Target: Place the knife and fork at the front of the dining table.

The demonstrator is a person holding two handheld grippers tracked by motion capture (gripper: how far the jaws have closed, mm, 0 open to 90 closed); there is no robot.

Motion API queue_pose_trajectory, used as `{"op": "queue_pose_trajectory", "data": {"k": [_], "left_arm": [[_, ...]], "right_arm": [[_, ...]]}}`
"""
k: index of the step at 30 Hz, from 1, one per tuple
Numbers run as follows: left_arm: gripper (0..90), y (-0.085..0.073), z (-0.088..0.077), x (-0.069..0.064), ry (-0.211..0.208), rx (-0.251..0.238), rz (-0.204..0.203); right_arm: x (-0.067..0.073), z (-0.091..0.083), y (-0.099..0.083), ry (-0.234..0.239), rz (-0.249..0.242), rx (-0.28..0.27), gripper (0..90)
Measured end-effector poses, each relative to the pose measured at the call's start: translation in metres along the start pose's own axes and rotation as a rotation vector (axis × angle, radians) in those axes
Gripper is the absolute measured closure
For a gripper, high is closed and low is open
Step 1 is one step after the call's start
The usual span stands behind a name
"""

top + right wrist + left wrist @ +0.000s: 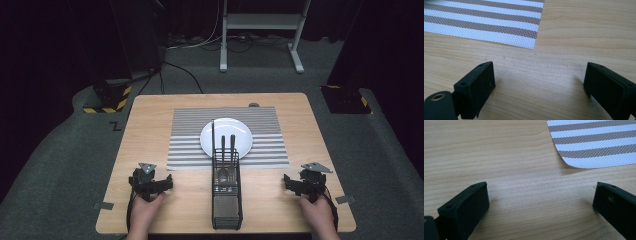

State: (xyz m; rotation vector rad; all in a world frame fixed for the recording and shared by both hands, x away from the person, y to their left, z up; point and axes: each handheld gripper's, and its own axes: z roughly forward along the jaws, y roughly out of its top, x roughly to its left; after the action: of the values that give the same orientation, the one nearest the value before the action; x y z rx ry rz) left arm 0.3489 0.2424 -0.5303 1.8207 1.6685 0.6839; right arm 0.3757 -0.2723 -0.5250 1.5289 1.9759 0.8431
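Left claw (150,184) and right claw (306,186) both rest low on the wooden surface (150,115) near its front edge, one at each side, each held by a hand. Both released: jaws spread wide in each gripper view, bare wood between them, nothing gripped. Black wire caddy (226,192) stands between the two claws at front centre, well apart from each, with dark-handled utensils (228,145) upright in its far end (can't tell which kinds). Just behind it, white plate (226,136) sits on the striped placemat (190,135). A placemat corner shows ahead of each claw: upper right in the left gripper view (594,142), upper left in the right gripper view (486,20), not touching the jaws.
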Motion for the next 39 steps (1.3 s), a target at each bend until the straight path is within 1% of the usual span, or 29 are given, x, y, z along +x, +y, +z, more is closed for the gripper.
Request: {"op": "queue_pose_trajectory", "data": {"k": [5,10,15,18,21,22,23,24,25,26,27,28,31,32,33,35,36,37,38,39], "left_arm": [[0.6,-0.001,-0.001,0.0,-0.007,-0.002,0.004],[0.6,-0.001,-0.001,0.001,-0.016,0.003,0.014],[0.5,-0.002,-0.002,0.001,-0.018,0.0,0.017],[0.4,-0.002,-0.002,0.0,-0.023,-0.001,0.015],[0.4,-0.003,-0.003,0.0,-0.03,-0.003,0.022],[0.4,-0.004,-0.005,0.0,-0.033,-0.018,0.031],[0.4,-0.005,-0.006,0.0,-0.033,-0.034,0.031],[0.4,-0.005,-0.006,0.0,-0.033,-0.034,0.031],[0.4,-0.006,-0.009,0.0,-0.038,-0.065,0.043],[0.4,-0.006,-0.009,0.0,-0.038,-0.065,0.043],[0.4,-0.006,-0.01,0.0,-0.044,-0.061,0.052],[0.4,-0.007,-0.013,0.0,-0.062,-0.074,0.053],[0.4,-0.008,-0.022,0.002,-0.08,-0.136,0.049],[0.5,-0.008,-0.022,0.002,-0.08,-0.136,0.049],[0.5,-0.007,-0.029,0.001,-0.098,-0.188,0.037],[0.6,-0.007,-0.034,0.001,-0.117,-0.227,0.029],[0.6,-0.006,-0.036,0.0,-0.123,-0.242,0.028],[0.6,-0.006,-0.036,0.0,-0.123,-0.242,0.028],[0.6,-0.006,-0.037,0.0,-0.13,-0.252,0.024],[0.6,-0.006,-0.04,-0.001,-0.156,-0.27,0.016]], "right_arm": [[0.002,-0.001,-0.001,0.005,-0.001,0.0,9.8],[0.001,-0.001,-0.001,0.023,-0.018,-0.002,9.9],[0.001,-0.001,-0.001,0.024,-0.018,-0.001,9.9],[0.001,-0.001,-0.001,0.022,-0.019,-0.001,9.9],[0.001,-0.001,-0.001,0.022,-0.019,-0.001,9.9],[0.001,-0.001,-0.001,0.022,-0.02,-0.001,9.9],[0.001,-0.001,-0.001,0.022,-0.019,0.0,9.9],[0.001,-0.001,-0.001,0.022,-0.019,0.0,9.9],[0.001,-0.001,-0.001,0.023,-0.018,-0.001,9.9],[0.001,-0.001,-0.001,0.022,-0.02,-0.002,9.9],[0.001,-0.001,-0.001,0.022,-0.02,-0.003,9.9],[0.001,-0.001,-0.001,0.023,-0.02,-0.002,9.9],[0.001,-0.001,-0.001,0.023,-0.02,-0.002,9.8],[0.001,-0.001,-0.001,0.023,-0.019,-0.001,9.8],[0.001,-0.001,-0.001,0.024,-0.02,-0.001,9.8],[0.001,0.0,-0.001,0.025,-0.022,-0.002,9.8],[0.001,-0.001,-0.001,0.025,-0.022,-0.001,9.8],[0.001,-0.001,-0.001,0.025,-0.022,-0.001,9.8],[0.001,-0.001,-0.001,0.024,-0.022,-0.002,9.7],[0.001,-0.001,-0.001,0.025,-0.022,-0.001,9.8]]}}
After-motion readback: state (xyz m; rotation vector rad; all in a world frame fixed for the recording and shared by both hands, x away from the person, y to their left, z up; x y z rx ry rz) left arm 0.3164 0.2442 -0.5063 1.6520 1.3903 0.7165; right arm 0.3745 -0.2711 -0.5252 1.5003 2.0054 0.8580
